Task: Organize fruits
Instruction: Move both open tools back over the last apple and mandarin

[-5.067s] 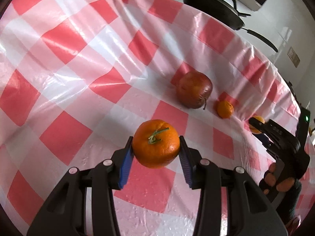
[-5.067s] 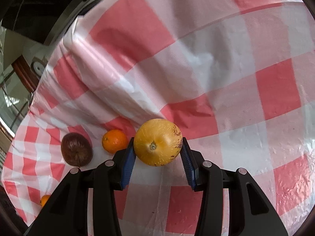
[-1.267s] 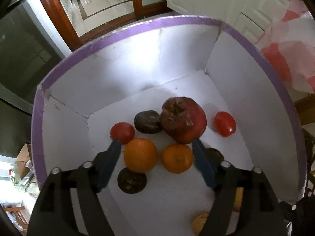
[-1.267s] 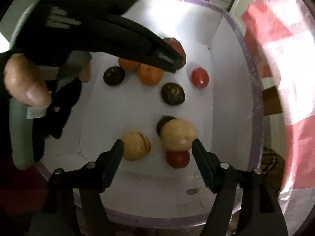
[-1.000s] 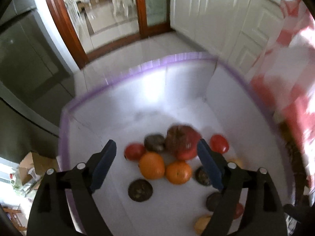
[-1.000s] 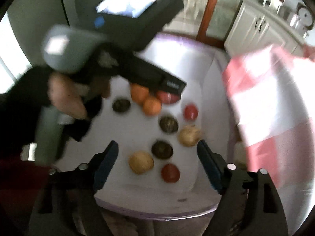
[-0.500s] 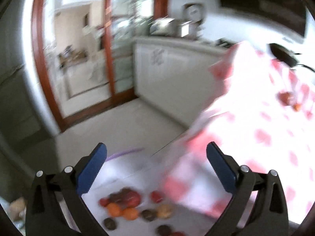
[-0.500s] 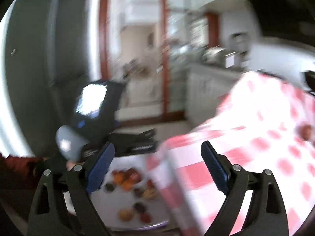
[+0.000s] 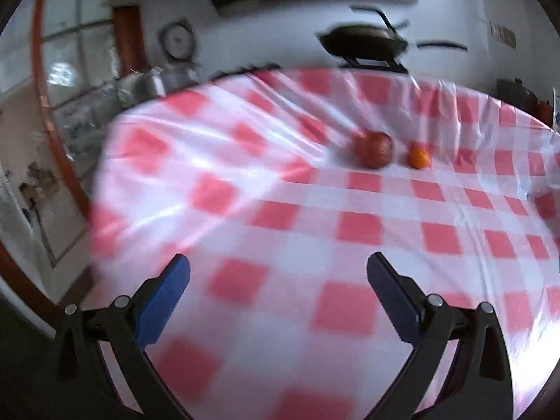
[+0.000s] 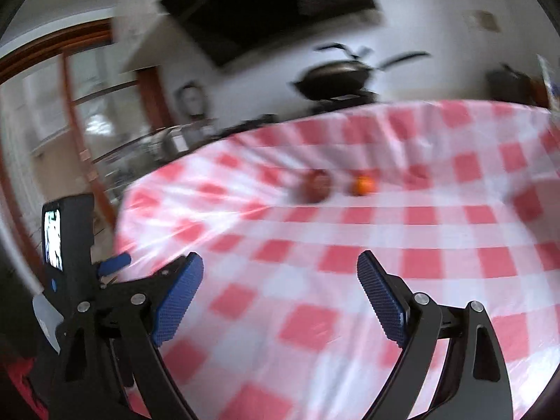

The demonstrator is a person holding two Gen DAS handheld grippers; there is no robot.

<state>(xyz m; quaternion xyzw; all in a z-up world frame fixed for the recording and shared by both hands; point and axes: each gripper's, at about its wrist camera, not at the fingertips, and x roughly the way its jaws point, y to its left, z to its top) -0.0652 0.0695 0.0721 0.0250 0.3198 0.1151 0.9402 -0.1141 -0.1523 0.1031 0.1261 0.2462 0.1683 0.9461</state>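
Note:
A dark red round fruit (image 9: 374, 148) and a small orange (image 9: 419, 158) lie side by side on the far part of the red-and-white checked tablecloth (image 9: 315, 245). My left gripper (image 9: 278, 278) is open and empty, well short of them. In the right wrist view the same red fruit (image 10: 316, 186) and orange (image 10: 363, 184) show far ahead, blurred. My right gripper (image 10: 280, 267) is open and empty above the cloth. The left gripper's body (image 10: 66, 245) shows at the left edge of the right wrist view. The fruit box is out of view.
A black pan (image 9: 364, 43) sits on a stove behind the table, also in the right wrist view (image 10: 336, 80). Wooden door frames and glass doors (image 9: 70, 87) stand at the left. The table's left edge (image 9: 101, 189) drops off toward the floor.
Both grippers have swung up and away from the white box of fruit to face the table. Both views are motion-blurred. Both grippers stay open and empty.

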